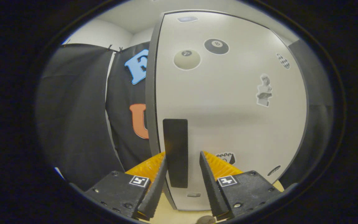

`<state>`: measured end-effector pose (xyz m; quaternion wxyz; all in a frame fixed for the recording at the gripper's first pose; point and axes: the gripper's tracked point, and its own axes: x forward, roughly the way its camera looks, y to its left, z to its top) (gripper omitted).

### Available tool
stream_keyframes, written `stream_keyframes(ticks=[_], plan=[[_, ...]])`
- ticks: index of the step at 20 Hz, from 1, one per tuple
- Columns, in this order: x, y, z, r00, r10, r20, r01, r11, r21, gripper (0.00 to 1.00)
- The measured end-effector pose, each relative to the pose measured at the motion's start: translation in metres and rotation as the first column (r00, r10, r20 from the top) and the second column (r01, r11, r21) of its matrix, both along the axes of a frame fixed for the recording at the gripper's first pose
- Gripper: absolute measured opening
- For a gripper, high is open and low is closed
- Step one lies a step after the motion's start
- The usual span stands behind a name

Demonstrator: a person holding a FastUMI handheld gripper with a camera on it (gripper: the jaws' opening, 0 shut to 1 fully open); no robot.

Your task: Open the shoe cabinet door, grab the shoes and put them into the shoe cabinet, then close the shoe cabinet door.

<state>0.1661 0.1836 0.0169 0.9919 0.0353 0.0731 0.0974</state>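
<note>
Fingers parted, the gripper (183,157) points level and straight at the shoe cabinet door (228,109), its black handle (175,149) standing upright between the yellow pads (151,166), ungripped. The handle sits nearer the left finger; clamping off-centre could let it slip. Stickers dot the pale door beyond.

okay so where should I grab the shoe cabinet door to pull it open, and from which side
Grip the black handle, the upright strip near the cabinet door's free edge. Come straight at the door's face, one of the fingers on each long side; they already straddle it, open.
</note>
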Motion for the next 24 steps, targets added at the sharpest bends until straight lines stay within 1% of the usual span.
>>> stream_keyframes(ticks=[1, 2, 3, 6, 11, 13, 15, 19, 24], plan=[[0.002, 0.004, -0.002, 1.0, 0.009, -0.014, -0.009, 1.0, 0.004, 0.59], [0.003, 0.006, -0.007, 0.999, 0.004, -0.034, -0.005, 1.0, -0.009, 0.55], [0.001, 0.005, -0.007, 0.999, -0.01, -0.031, 0.009, 1.0, -0.01, 0.45], [0.005, 0.006, -0.005, 0.999, -0.038, -0.034, 0.038, 0.999, -0.016, 0.41], [0.0, 0.003, -0.007, 0.999, -0.048, -0.014, 0.048, 0.999, -0.006, 0.31], [-0.009, 0.0, -0.009, 0.999, -0.052, 0.0, 0.052, 0.998, -0.022, 0.31], [-0.026, -0.003, -0.006, 1.0, -0.031, 0.008, 0.031, 0.999, -0.041, 0.31], [-0.059, -0.011, -0.007, 0.999, 0.052, -0.01, -0.053, 0.998, -0.047, 0.31], [-0.105, -0.032, -0.007, 0.989, 0.146, 0.002, -0.145, 0.986, -0.077, 0.3]])
